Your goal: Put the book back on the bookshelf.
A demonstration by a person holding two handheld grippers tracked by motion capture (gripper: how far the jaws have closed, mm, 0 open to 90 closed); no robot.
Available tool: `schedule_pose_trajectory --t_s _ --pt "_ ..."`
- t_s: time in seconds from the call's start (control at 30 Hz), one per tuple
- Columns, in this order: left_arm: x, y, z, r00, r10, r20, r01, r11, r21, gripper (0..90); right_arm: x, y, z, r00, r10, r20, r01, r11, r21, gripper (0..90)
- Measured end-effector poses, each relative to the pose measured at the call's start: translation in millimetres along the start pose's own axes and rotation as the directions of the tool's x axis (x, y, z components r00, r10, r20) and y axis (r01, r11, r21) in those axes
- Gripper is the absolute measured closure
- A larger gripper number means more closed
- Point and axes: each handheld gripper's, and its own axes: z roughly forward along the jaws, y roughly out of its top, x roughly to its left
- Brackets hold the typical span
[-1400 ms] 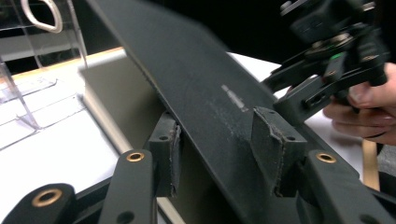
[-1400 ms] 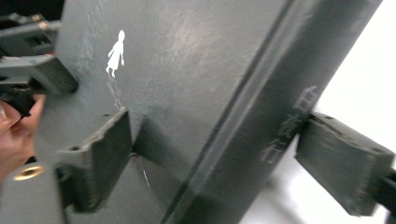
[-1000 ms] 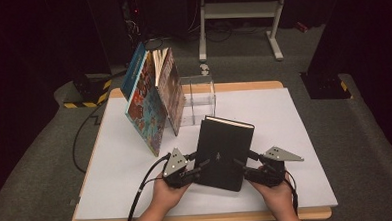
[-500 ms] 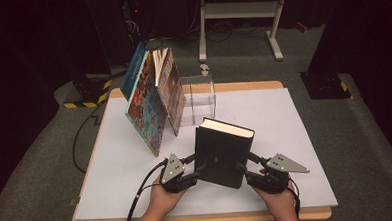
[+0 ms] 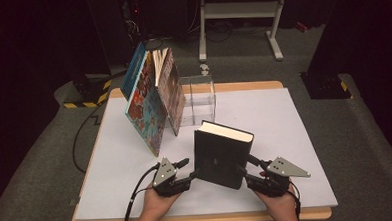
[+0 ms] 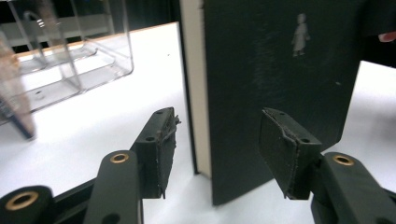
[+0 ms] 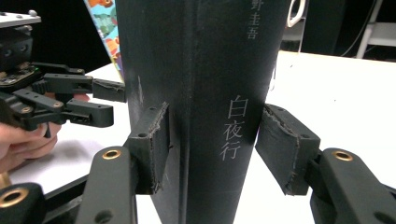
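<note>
Standing upright now, the black book sits just in front of the clear acrylic stand, not yet shelved. The right gripper pinches its spine, jaws just closing; the left gripper, jaws just opening, straddles its fore-edge without pressing.

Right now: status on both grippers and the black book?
Left gripper fingers just opening, clear of black book. Right gripper fingers just closing on its spine; book upright. Picture books and clear stand behind, apart.

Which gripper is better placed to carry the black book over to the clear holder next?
Right, probably. The right gripper straddles the black book at its spine, pads on it; the left gripper has just been opening, clear of the book.
</note>
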Motion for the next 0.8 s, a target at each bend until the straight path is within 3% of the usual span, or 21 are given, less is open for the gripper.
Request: schedule_pose_trajectory --t_s 0.2,0.3,0.37,0.47,0.57,0.63,0.7,0.73,0.8 --pt "25.4 -10.4 -24.2 0.9959 -0.044 -0.079 0.047 0.9986 0.027 41.1 7.4 -2.8 -0.7 0.999 -0.029 -0.033 0.03 0.999 0.015 40.1" --pt "35.4 -14.5 -32.4 0.9928 -0.074 -0.094 0.077 0.9966 0.029 38.6 8.8 -3.0 1.7 0.9981 -0.027 -0.056 0.028 0.999 0.02 37.5" --pt "47.9 -21.1 -45.0 0.9877 -0.094 -0.125 0.099 0.9946 0.03 38.7 11.2 -2.4 4.2 0.9954 -0.033 -0.09 0.035 0.999 0.018 36.1" --pt "57.8 -26.9 -54.5 0.9806 -0.088 -0.175 0.099 0.9937 0.052 35.3 12.0 -1.4 7.1 0.9927 -0.027 -0.117 0.031 0.999 0.025 33.1" --pt "66.0 -32.4 -57.0 0.9641 -0.076 -0.255 0.103 0.9901 0.095 31.2 12.9 0.3 8.2 0.9921 -0.034 -0.121 0.036 0.999 0.017 32.0" --pt "70.7 -35.4 -57.5 0.9562 -0.101 -0.275 0.135 0.9852 0.106 27.9 13.0 2.9 8.1 0.9916 -0.039 -0.124 0.04 0.999 0.01 30.7" --pt "72.2 -35.8 -57.8 0.9541 -0.119 -0.275 0.152 0.9835 0.099 26.9 13.1 4.9 7.9 0.9917 -0.043 -0.121 0.045 0.999 0.007 30.1" --pt "72.0 -36.2 -57.9 0.9502 -0.121 -0.287 0.154 0.9834 0.095 25.7 12.7 9.5 7.0 0.9896 -0.047 -0.136 0.049 0.999 0.009 30.9" --pt "70.5 -36.5 -56.6 0.9481 -0.107 -0.299 0.145 0.9839 0.105 25.7 12.6 14.1 6.5 0.987 -0.047 -0.154 0.047 0.999 -0.002 29.5"
